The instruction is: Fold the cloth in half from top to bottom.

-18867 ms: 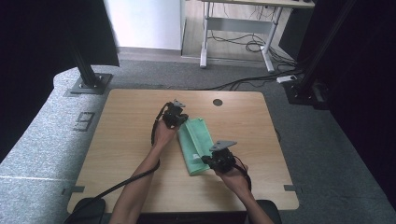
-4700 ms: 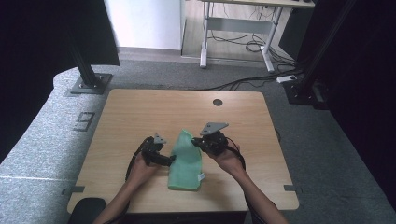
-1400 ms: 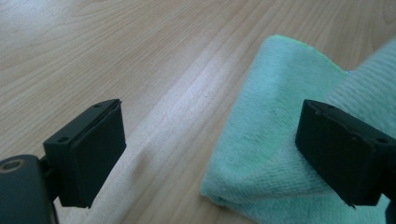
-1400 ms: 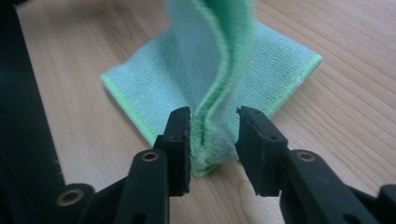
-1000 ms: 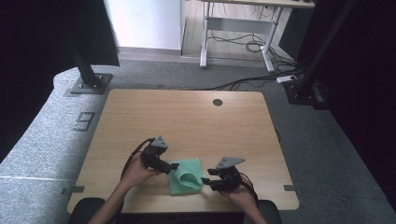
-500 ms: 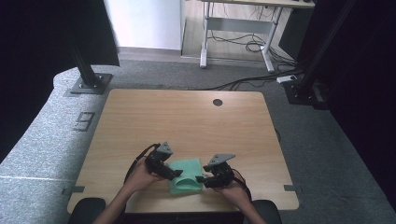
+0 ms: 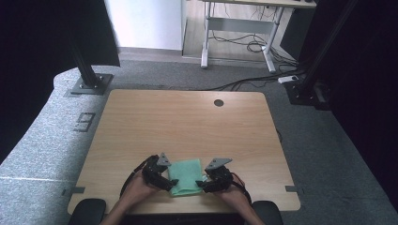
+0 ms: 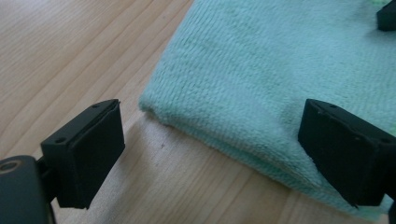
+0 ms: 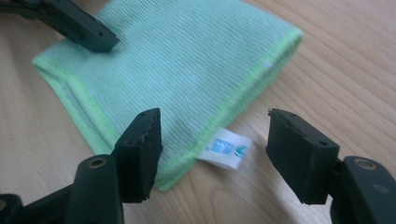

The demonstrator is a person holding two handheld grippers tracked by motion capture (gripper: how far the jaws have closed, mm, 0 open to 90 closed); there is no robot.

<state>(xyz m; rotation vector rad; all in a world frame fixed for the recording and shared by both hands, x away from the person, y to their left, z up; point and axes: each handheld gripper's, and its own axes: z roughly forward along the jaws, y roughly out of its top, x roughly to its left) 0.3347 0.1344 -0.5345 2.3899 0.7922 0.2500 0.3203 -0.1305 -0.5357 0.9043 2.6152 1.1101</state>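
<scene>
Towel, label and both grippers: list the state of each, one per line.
Towel: folded into a small flat square, lying on the table near its front edge.
Label: sticking out from the towel's hem, flat on the wood.
Left gripper: open, jaws astride a towel corner, gripping nothing.
Right gripper: open, jaws have just been opening, label and towel edge between them, not pinched.

Lighting even and soft, table (image 7: 187, 122) bright against dark surrounds; shadows faint; high view slightly grainy; gripper views sharp mid-frame, near jaws and far wood softly blurred.
</scene>
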